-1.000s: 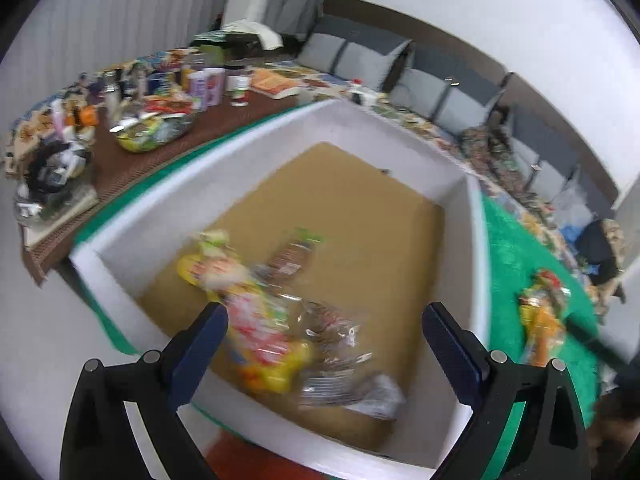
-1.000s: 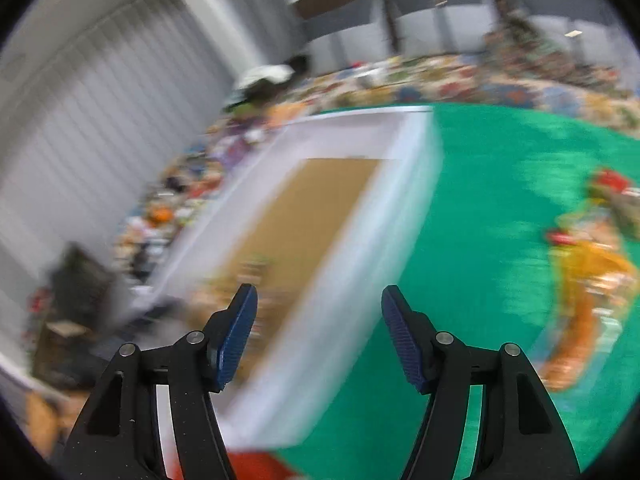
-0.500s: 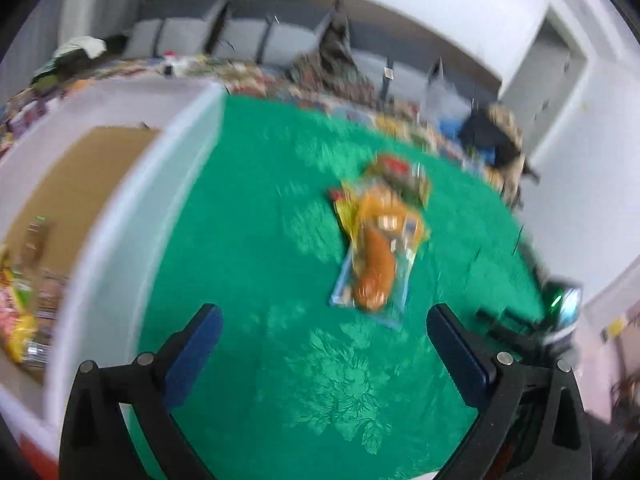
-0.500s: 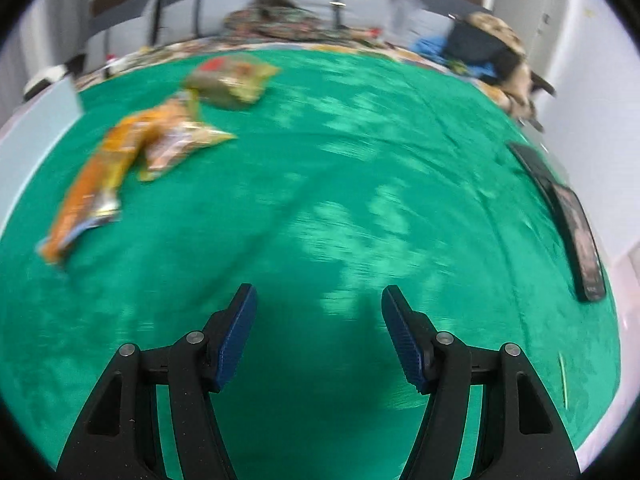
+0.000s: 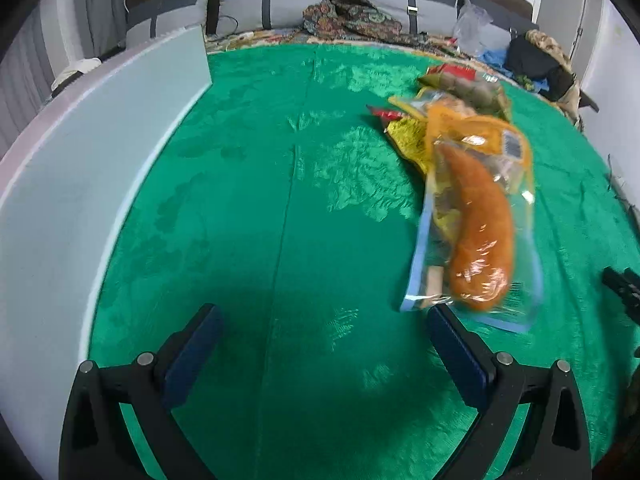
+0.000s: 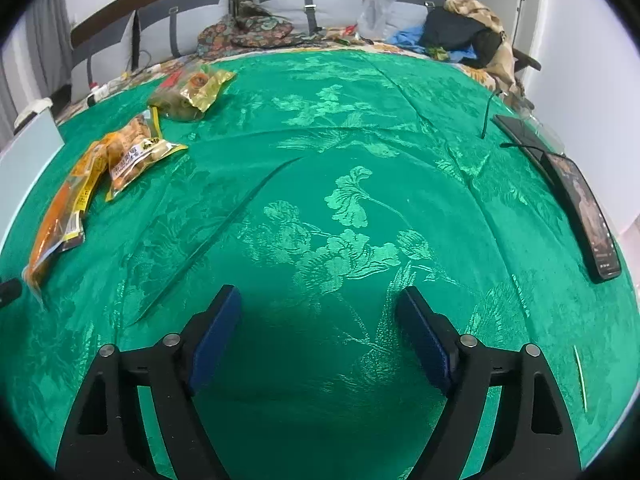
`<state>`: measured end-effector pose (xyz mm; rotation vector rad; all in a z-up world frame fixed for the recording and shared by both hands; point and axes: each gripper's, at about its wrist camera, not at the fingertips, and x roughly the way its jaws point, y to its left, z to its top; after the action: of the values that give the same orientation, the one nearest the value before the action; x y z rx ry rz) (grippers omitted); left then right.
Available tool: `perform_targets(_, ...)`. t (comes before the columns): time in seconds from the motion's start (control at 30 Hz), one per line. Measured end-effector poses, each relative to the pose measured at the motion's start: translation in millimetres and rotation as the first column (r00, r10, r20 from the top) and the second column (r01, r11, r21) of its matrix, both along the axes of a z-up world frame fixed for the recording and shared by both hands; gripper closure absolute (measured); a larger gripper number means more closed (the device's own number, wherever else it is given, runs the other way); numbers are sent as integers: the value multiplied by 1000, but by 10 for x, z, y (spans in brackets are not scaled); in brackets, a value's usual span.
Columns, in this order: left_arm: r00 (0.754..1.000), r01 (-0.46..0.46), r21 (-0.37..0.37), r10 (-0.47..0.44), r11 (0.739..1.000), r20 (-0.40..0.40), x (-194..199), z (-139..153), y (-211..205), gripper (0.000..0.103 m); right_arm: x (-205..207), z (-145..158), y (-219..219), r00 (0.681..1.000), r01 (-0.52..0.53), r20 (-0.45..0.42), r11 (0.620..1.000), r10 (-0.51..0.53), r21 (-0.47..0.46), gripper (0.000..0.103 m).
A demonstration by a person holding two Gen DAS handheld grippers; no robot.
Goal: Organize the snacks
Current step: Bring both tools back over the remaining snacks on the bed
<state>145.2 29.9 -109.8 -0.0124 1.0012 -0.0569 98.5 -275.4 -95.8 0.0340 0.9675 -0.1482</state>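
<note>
Since the frame one second earlier, both pairs of tongs have swung away from the white box and its brown floor, and now face the green cloth (image 5: 256, 216) on the tabletop. Left tongs (image 5: 322, 354): blue-padded jaws spread wide, nothing between them, hovering over bare cloth. Ahead and to their right lies the clear packet with the orange snack (image 5: 478, 236), its near corner just beside the right fingertip; whether they touch cannot be told. Beyond it, farther right and ahead, lie a yellow packet (image 5: 410, 138) and an olive-green packet (image 5: 470, 88), overlapping in a loose heap. The outer wall of the white box (image 5: 80, 184) fills the left side of this view only, apart from a sliver at the right-wrist view's left edge.

Right tongs (image 6: 318, 334): jaws likewise parted and empty, above the patterned cloth. The same heap appears far to their left, well apart: the orange snack packet (image 6: 60, 216), a yellow-edged packet (image 6: 136, 158) and an olive-and-gold packet (image 6: 192, 94). Only this view shows the dark phone (image 6: 584, 216) at the cloth's right edge, the cable (image 6: 486, 116) beyond it, and the pile of clothes (image 6: 464, 36) at the far right. Grey cushions (image 6: 280, 4) line the far wall in both views.
</note>
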Motion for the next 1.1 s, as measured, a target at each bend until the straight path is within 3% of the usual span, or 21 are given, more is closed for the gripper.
perform_targets(0.23, 998, -10, 17, 9, 1000, 58, -14, -40, 23, 0, -1, -2, -2, 1000, 1, 0, 1000, -1, 2, 18)
perform_targets(1.1, 998, -12, 14, 11, 1000, 58, -22, -43, 16, 0, -6, 7, -7, 1000, 2, 0, 1000, -2, 2, 17)
